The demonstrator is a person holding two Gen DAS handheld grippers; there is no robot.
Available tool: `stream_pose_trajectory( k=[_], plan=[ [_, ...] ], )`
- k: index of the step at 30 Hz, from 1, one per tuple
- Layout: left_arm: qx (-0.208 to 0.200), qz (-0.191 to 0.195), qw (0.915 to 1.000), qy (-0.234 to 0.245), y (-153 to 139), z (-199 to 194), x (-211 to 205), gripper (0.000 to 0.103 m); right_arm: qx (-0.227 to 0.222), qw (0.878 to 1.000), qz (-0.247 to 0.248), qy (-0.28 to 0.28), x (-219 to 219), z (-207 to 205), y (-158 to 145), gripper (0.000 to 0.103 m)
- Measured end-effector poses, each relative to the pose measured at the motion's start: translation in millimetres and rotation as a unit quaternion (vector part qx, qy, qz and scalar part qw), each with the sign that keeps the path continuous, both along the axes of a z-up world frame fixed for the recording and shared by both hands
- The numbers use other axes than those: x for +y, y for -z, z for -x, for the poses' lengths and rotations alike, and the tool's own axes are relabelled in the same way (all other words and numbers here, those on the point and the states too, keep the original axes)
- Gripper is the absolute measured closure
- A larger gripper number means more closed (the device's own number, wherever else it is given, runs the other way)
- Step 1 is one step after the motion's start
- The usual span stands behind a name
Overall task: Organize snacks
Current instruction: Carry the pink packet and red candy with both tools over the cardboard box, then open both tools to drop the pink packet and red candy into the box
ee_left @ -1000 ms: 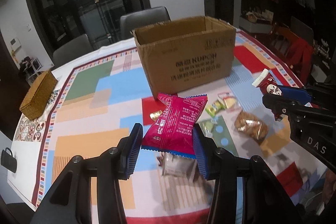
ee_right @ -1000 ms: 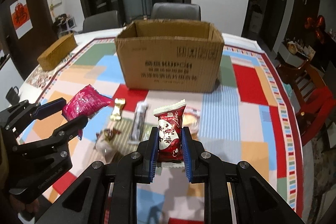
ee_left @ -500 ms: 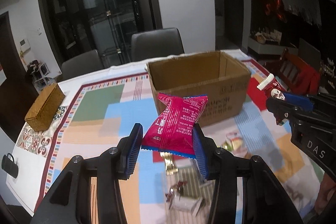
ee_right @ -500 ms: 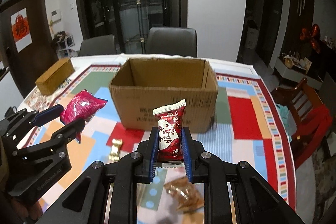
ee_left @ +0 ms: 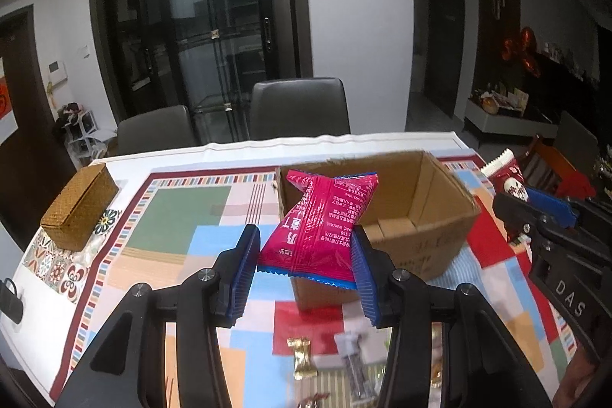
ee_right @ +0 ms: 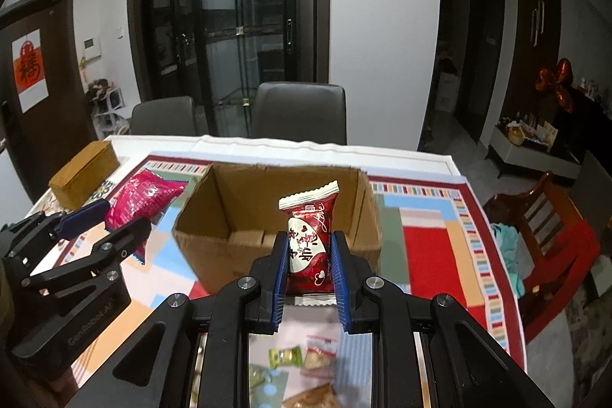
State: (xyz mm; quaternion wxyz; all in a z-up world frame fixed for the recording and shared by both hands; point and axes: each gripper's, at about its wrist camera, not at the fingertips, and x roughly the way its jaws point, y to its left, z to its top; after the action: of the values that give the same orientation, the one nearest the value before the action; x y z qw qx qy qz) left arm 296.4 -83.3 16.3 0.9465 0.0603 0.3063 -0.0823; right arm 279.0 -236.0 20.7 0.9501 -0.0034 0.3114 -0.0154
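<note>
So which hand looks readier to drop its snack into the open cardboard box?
Probably the right gripper: its dark red packet lines up with the cardboard box opening. The left gripper's pink packet sits nearer the box's left wall.

White walls, dark glass doors [ee_left: 214,25] (two chairs [ee_right: 302,113]).

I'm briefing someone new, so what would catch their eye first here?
Two snack packets held up in blue fingers: a pink packet in the left gripper and a dark red packet in the right gripper. Just beyond them stands an open cardboard box on the bright patchwork tablecloth.
</note>
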Motion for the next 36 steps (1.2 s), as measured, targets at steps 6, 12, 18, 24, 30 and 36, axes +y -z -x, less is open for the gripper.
stream_pose_trajectory(
  k=[6,12,18,24,30,36],
  plan=[
    [-0.009,0.011,0.9998,-0.016,-7.0,-23.3,-6.3,0.056,-0.008,1.000,-0.007,0.009,-4.8,-21.3,-4.9,0.080],
    [-0.013,0.012,0.9996,-0.024,-7.0,-43.1,-14.0,0.056,-0.010,1.000,-0.011,0.017,-8.6,-45.1,-6.4,0.080],
    [-0.001,0.018,0.9993,-0.032,0.5,-65.9,-16.6,0.056,0.001,1.000,-0.018,0.022,-14.0,-67.1,-0.6,0.080],
    [0.007,0.009,0.9995,-0.029,7.2,-84.9,-21.7,0.056,0.022,0.999,-0.028,0.022,-16.7,-90.6,8.8,0.080],
    [0.033,0.011,0.9991,-0.023,15.6,-94.4,-25.2,0.056,0.040,0.998,-0.034,0.023,-18.2,-104.4,16.5,0.080],
    [0.034,0.014,0.9991,-0.022,18.0,-90.9,-24.7,0.041,0.039,0.999,-0.029,0.023,-17.8,-106.3,15.0,0.058]
  ],
)
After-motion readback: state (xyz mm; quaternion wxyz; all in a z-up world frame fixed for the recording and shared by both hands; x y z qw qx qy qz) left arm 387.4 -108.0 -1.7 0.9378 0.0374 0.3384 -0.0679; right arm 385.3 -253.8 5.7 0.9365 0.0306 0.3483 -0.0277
